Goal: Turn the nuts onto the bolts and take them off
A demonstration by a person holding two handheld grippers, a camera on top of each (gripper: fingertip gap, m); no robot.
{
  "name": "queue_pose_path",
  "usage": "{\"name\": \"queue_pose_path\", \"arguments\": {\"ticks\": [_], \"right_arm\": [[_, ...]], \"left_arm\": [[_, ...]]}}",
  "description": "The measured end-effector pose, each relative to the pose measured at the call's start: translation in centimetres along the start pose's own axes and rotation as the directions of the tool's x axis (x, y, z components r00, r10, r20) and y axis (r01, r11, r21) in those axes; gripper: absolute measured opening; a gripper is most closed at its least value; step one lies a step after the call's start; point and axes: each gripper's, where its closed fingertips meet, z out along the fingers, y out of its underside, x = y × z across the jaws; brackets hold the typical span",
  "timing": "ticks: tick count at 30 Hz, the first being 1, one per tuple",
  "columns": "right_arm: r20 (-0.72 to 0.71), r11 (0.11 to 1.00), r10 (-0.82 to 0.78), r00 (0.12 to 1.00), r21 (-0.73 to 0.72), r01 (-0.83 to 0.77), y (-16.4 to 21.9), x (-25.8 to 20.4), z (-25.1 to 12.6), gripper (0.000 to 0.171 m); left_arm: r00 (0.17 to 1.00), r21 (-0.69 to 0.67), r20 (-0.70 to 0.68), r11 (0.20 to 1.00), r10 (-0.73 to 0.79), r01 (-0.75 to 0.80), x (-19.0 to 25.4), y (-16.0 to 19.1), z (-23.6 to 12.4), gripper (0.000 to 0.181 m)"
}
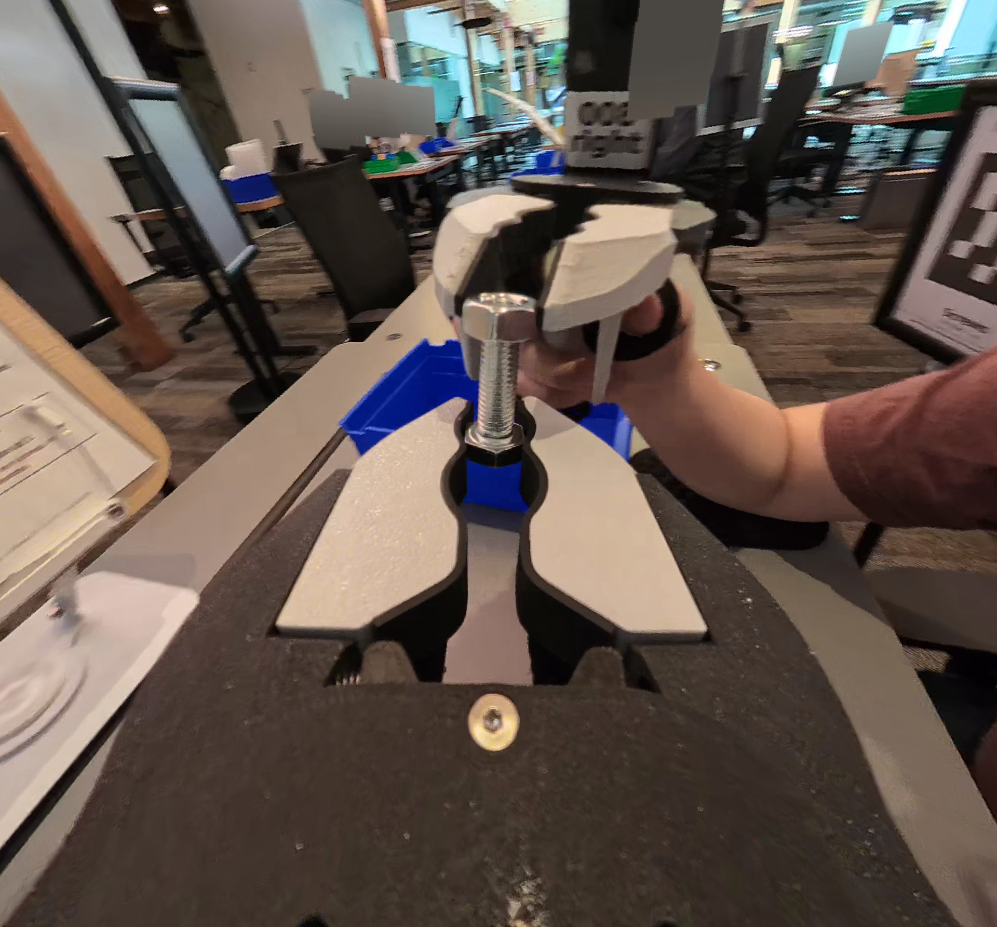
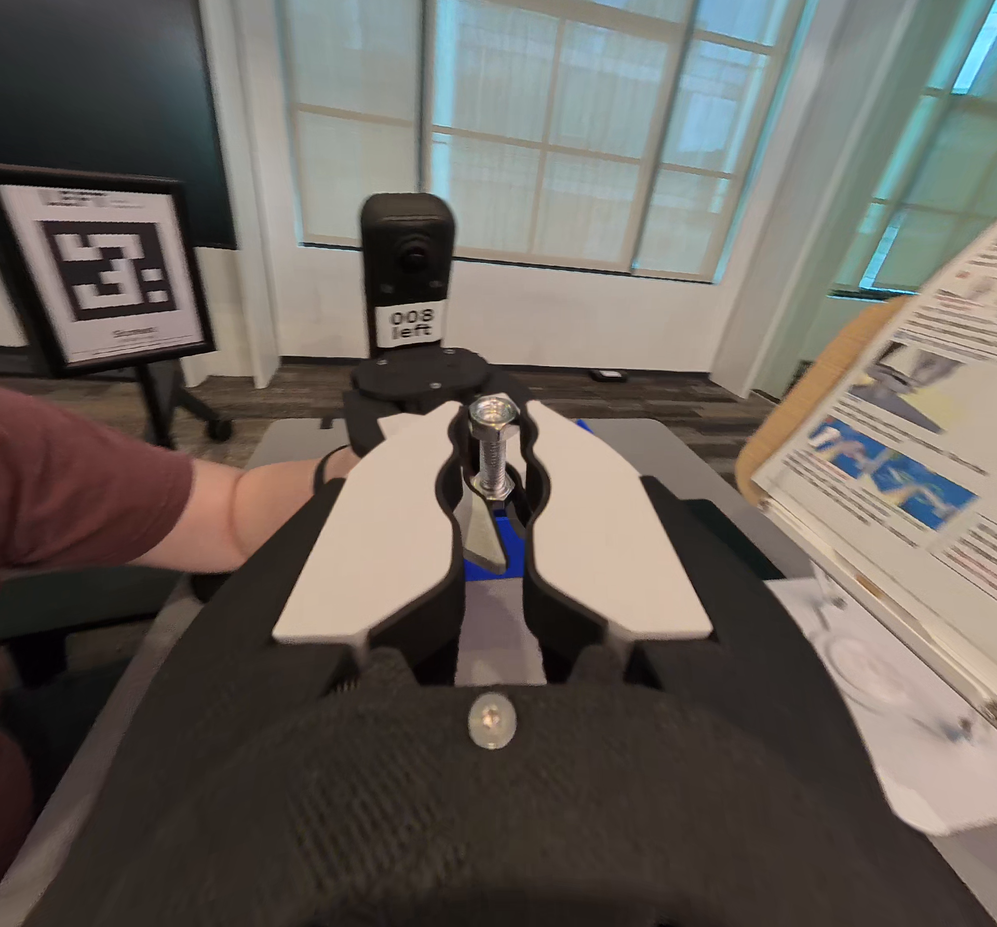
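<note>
A silver bolt [image 1: 497, 377] stands upright, head on top, with a hex nut [image 1: 493, 441] threaded low on its shank. My left gripper [image 1: 493, 418] is shut on the nut in the notch between its grey fingers. My right gripper [image 1: 520, 302] comes from the far side and is shut on the bolt's head [image 1: 499, 314]. In the right wrist view, my right gripper [image 2: 490, 418] clamps the bolt head [image 2: 490, 413] between its fingertips. The nut [image 2: 490, 488] sits below it, on a finger [image 2: 483, 531] of the left gripper. Both are held above a blue bin [image 1: 410, 394].
The blue bin [image 2: 512, 558] sits on a grey table [image 1: 259, 469]. A board with printed sheets [image 2: 890, 442] leans at the table's side, and a clear plastic bag [image 2: 863, 685] lies by it. A framed marker sign [image 2: 108, 275] stands on the floor. Office chairs [image 1: 345, 243] stand beyond. Across from one pair of fingers to the other is roughly 5 centimeters.
</note>
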Motion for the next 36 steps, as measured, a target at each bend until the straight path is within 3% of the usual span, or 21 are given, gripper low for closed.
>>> {"name": "queue_pose_path", "arguments": {"ticks": [6,13,18,29,36], "right_arm": [[-0.216,0.999,-0.04,0.976,-0.015,0.038,0.7,1.7,0.7,0.018],[-0.126,0.998,-0.018,0.992,0.06,0.025,-0.7,1.3,-0.1,0.044],[-0.059,0.999,-0.014,0.998,0.028,0.016,0.5,1.4,0.4,0.057],[-0.029,0.999,0.007,1.0,0.048,-0.005,1.7,1.4,1.6,0.066],[-0.011,0.996,-0.071,0.997,0.059,0.072,1.2,-0.3,2.0,0.075]], "left_arm": [[0.981,-0.043,0.196,0.999,-0.002,0.01,-2.7,0.8,-0.1,0.014],[0.961,-0.042,0.276,0.999,0.006,0.006,-3.7,0.9,-0.5,0.014],[0.941,-0.089,0.337,0.996,0.025,0.005,-4.6,2.1,-0.1,0.014],[0.948,-0.086,0.314,0.996,0.041,-0.015,-3.8,1.9,0.3,0.014],[0.956,-0.052,0.291,0.998,0.04,-0.026,-3.4,1.3,0.3,0.014]]}}
